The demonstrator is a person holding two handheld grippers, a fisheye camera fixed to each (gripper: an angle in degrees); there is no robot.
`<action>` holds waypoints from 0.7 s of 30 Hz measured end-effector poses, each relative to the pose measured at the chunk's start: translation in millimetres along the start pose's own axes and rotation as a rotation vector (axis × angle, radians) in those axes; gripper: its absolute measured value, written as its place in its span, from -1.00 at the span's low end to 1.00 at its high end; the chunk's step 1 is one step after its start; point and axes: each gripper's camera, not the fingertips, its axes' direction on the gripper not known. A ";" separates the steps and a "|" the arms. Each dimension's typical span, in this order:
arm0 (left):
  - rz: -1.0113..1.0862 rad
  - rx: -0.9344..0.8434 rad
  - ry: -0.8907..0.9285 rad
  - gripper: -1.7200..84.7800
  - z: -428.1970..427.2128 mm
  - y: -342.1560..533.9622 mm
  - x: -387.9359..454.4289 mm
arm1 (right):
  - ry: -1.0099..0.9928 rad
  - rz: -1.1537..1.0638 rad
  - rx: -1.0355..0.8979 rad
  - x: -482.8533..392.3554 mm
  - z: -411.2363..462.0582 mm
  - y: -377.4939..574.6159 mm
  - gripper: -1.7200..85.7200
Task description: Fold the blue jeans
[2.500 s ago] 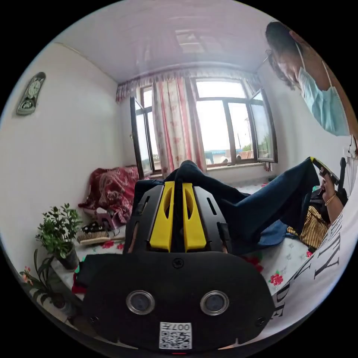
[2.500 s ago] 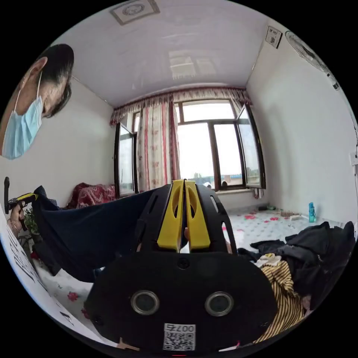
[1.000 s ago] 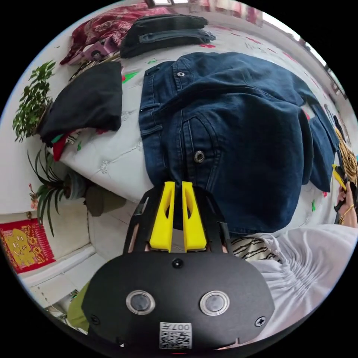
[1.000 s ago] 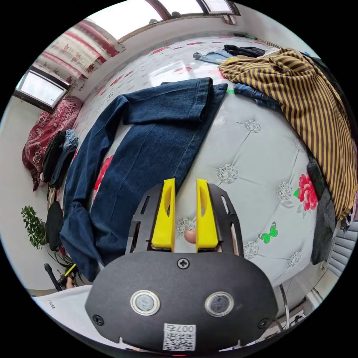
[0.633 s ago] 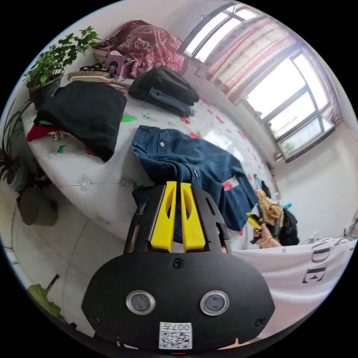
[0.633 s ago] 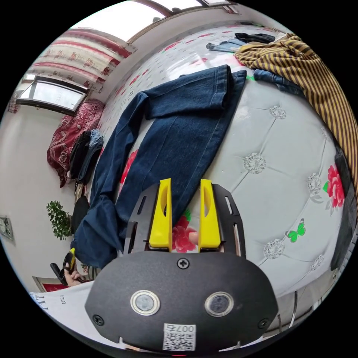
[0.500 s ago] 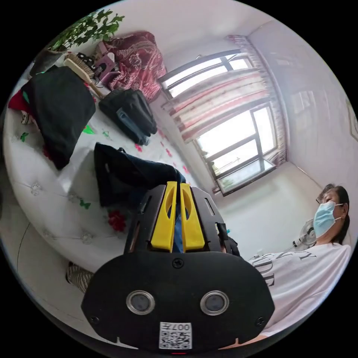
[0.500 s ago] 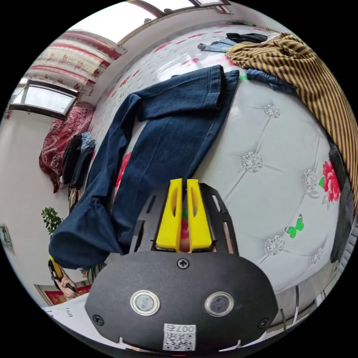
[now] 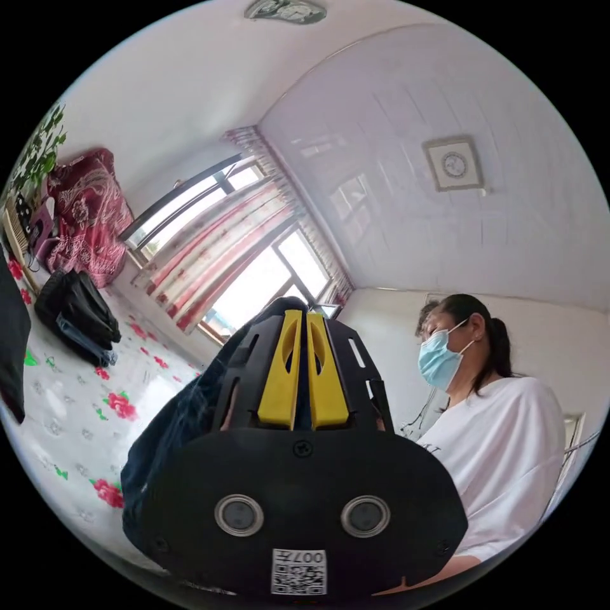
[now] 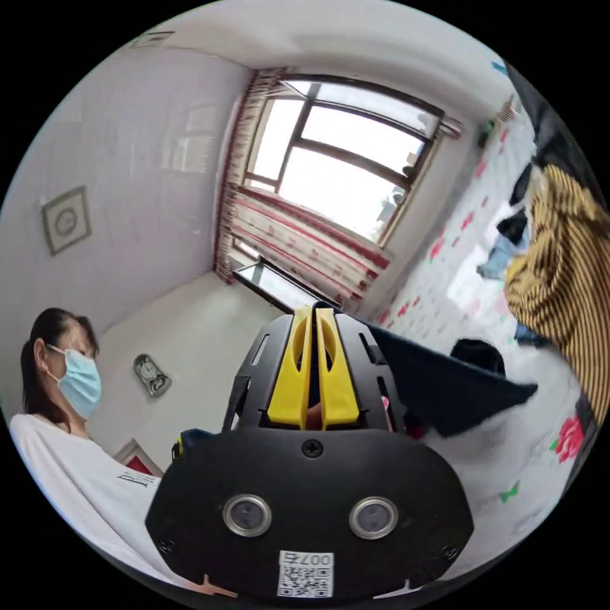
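The blue jeans are held up off the bed by both grippers. In the left gripper view my left gripper (image 9: 302, 316) is shut on dark denim, and the blue jeans (image 9: 166, 438) hang down past the left side of its body. In the right gripper view my right gripper (image 10: 312, 312) is shut on the fabric too. From its jaws the blue jeans (image 10: 445, 389) stretch to the right as a taut sheet above the bed. A person in a white shirt (image 9: 502, 445) stands close behind both grippers.
The bed (image 9: 70, 413) has a white flowered cover. On it lie a folded dark pile (image 9: 76, 308) and a red blanket (image 9: 86, 203). A yellow striped garment (image 10: 565, 279) and other clothes lie on the bed's other side. The window (image 10: 356, 171) is behind.
The right gripper has shut on the jeans leg. Both grippers have lifted the jeans off the bed, and both views have swung up toward the walls and ceiling.
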 end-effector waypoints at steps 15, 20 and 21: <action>0.005 -0.219 -0.801 -0.95 106.9 -72.6 -84.8 | 0.507 -0.394 -0.556 -69.6 268.3 -37.9 -0.94; -0.290 -0.554 -1.160 -0.84 113.8 6.4 -228.4 | 1.029 -0.350 -0.889 87.0 388.9 107.9 -0.90; -0.301 -0.566 -1.154 -0.83 111.7 14.3 -231.0 | 1.034 -0.361 -0.900 93.9 388.9 123.2 -0.90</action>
